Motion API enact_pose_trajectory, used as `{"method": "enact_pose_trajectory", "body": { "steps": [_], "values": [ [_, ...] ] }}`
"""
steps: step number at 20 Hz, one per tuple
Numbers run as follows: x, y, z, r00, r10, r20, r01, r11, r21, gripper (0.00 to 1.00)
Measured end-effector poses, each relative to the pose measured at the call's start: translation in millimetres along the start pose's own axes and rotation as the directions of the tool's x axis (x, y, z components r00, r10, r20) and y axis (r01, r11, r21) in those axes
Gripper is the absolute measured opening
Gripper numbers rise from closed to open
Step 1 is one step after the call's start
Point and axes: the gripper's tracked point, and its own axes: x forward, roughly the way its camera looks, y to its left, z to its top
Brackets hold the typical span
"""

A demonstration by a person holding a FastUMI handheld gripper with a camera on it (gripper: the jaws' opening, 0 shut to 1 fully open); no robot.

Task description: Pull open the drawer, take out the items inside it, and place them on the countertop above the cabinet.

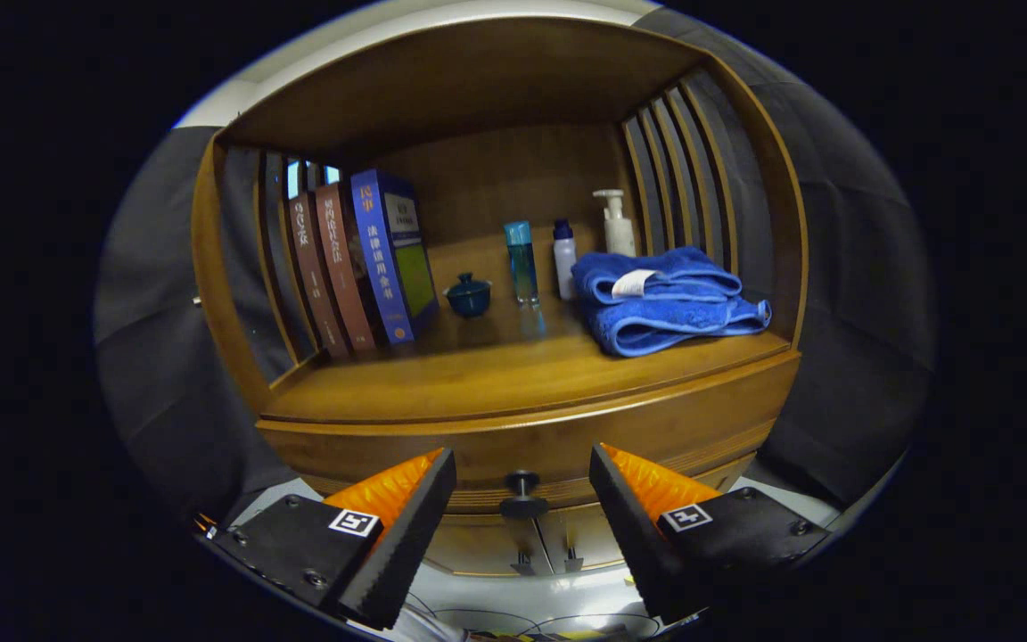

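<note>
- A wooden cabinet [513, 419] stands against the booth's dark cloth, its open upper bay roofed and flanked by slatted sides.
- The tabletop [478, 374] of that bay carries everything in sight, ranged from left to right.
- The drawer [567, 437] sits closed under the tabletop, its curved front facing the gripper; two smaller doors [522, 539] with little handles lie below it.
- A folded blue towel [669, 308] rests at the right end of the tabletop, a white tag on its upper fold.
- Three books [362, 263] lean together against the left slats, two brown and one blue.
- A white pump bottle [616, 225] stands behind the towel, near the back corner.
- A tall blue bottle [521, 261] and a small white bottle [564, 259] stand side by side between books and towel.
- A small dark-blue lidded cup [468, 295] sits just right of the books.
- The drawer's dark knob [522, 493] lies between the fingers, just ahead of them.
- The gripper [522, 468] hovers with fingers wide apart, touching nothing.
</note>
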Motion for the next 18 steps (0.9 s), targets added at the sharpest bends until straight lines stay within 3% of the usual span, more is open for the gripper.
{"method": "enact_pose_trajectory", "body": {
  "steps": [7,9,14,18],
  "values": [
    [34.4,1.1,-43.9,0.997,-0.016,-0.079,0.014,0.999,-0.031,0.98],
    [40.8,-0.5,-50.2,0.995,-0.021,-0.098,0.018,0.999,-0.032,0.86],
    [44.8,-4.1,-56.8,0.992,-0.046,-0.121,0.044,0.999,-0.026,0.43],
    [45.7,-4.0,-57.6,0.991,-0.049,-0.123,0.043,0.998,-0.049,0.33]
  ]
}}
